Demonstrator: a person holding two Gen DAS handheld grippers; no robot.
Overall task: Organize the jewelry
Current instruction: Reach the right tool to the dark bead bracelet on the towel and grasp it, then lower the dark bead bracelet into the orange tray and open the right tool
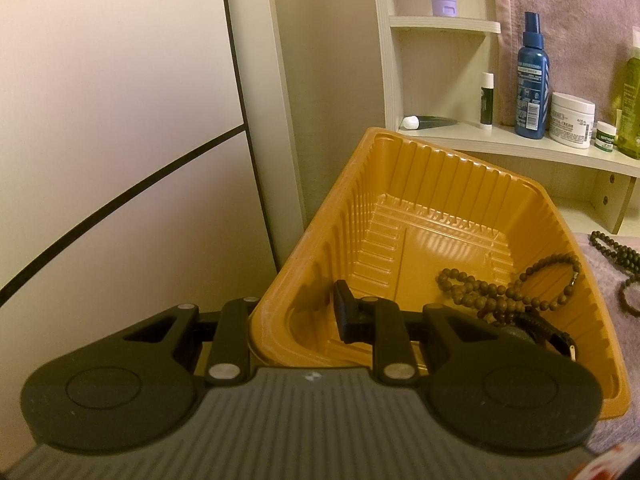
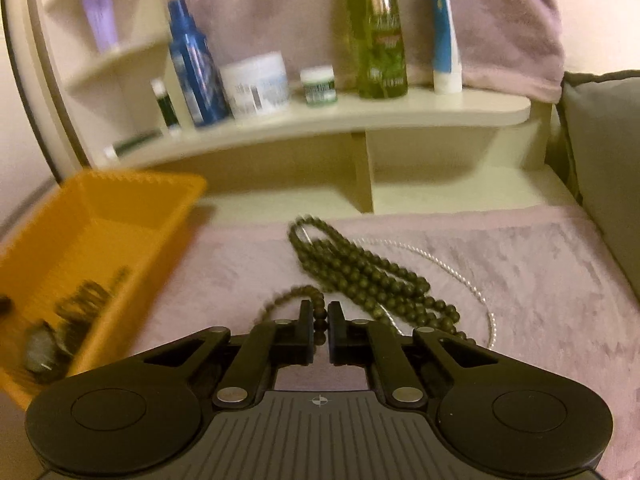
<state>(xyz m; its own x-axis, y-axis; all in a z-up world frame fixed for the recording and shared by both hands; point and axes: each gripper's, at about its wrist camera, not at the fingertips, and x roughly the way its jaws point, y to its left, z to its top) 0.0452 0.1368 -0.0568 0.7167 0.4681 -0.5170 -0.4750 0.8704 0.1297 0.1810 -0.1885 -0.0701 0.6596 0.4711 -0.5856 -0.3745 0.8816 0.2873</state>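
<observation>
An orange plastic tray (image 1: 404, 184) stands on a pink cloth; it also shows at the left of the right wrist view (image 2: 132, 200). In it lie a brown bead string (image 1: 504, 292) and a dark watch (image 1: 532, 330). My left gripper (image 1: 296, 316) straddles the tray's near-left wall, one finger inside and one outside, pressed on the wall. My right gripper (image 2: 320, 324) is closed on a small bead bracelet (image 2: 292, 298) low over the cloth. A long dark-green bead necklace (image 2: 360, 272) and a thin silver chain (image 2: 452, 268) lie just beyond it.
A cream corner shelf (image 2: 360, 116) behind holds a blue spray bottle (image 2: 196, 72), a white cream jar (image 2: 258, 84), a small jar (image 2: 318, 84), a green bottle (image 2: 376, 32) and tubes. A grey cushion (image 2: 604, 160) is at the right. A pale wall (image 1: 120, 120) is at the left.
</observation>
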